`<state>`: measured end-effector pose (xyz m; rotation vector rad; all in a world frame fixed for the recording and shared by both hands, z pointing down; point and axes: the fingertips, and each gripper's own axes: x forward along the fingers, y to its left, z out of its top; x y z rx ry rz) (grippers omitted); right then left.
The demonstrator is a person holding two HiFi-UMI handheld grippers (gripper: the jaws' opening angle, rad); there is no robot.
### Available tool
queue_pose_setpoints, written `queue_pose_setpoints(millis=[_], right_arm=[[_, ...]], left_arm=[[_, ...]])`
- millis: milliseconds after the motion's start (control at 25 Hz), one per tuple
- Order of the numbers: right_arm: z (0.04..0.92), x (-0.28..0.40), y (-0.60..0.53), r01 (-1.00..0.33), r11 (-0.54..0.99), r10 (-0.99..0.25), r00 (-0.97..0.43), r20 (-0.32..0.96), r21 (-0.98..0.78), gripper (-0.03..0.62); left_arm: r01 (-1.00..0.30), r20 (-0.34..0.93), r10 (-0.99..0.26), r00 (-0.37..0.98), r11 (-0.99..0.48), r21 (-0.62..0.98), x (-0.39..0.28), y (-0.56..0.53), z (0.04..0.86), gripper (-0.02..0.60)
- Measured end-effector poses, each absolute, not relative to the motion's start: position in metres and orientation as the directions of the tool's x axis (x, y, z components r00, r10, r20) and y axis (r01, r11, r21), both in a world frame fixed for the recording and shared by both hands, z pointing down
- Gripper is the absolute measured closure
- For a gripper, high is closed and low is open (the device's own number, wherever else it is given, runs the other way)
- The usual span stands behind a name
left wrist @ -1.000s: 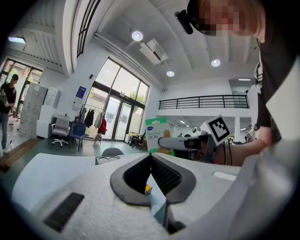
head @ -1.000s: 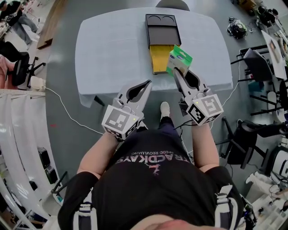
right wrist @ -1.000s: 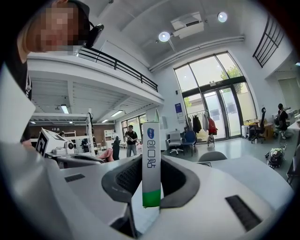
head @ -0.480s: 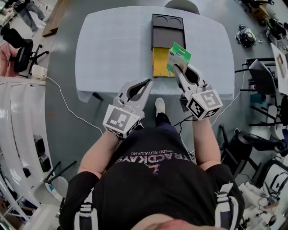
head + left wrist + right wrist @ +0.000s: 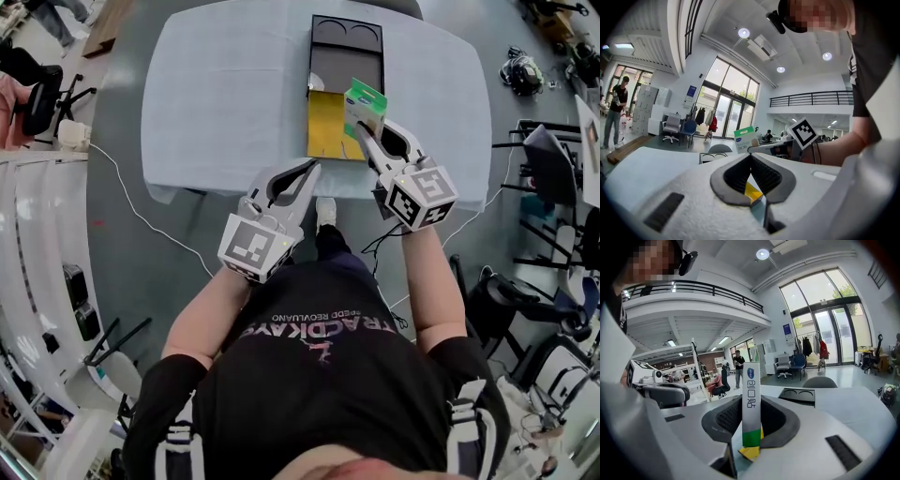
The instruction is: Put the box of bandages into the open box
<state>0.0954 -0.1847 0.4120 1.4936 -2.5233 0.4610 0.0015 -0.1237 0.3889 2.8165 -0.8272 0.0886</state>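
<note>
Bandage box was clamped upright in my right gripper by the open box; left gripper closed, empty.

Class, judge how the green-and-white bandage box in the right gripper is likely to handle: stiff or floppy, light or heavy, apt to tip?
Probably stiff: the bandage box shows straight edges while the right gripper pinches it. Likely light: held by one end alone. Slim, it may tip if stood on end in the open box.
</note>
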Motion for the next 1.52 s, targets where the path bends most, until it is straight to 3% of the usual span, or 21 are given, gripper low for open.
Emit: queue_pose_setpoints(millis=[760,1520], right_arm=[[0.573,0.113,-0.230,-0.808,0.540,-0.577,-0.558,0.596,-0.234,0.502],[0.649,0.104,-0.224,-0.743,0.543,-0.263,-0.594,0.761,-0.392,0.502]], left_arm=[[-0.580,0.228,-0.536,0.813,-0.781,0.233,0.042,-0.149,0.461,0.565],[-0.606,0.252,-0.553,0.794,-0.751,0.260,0.055,-0.144,0.482,0.565]])
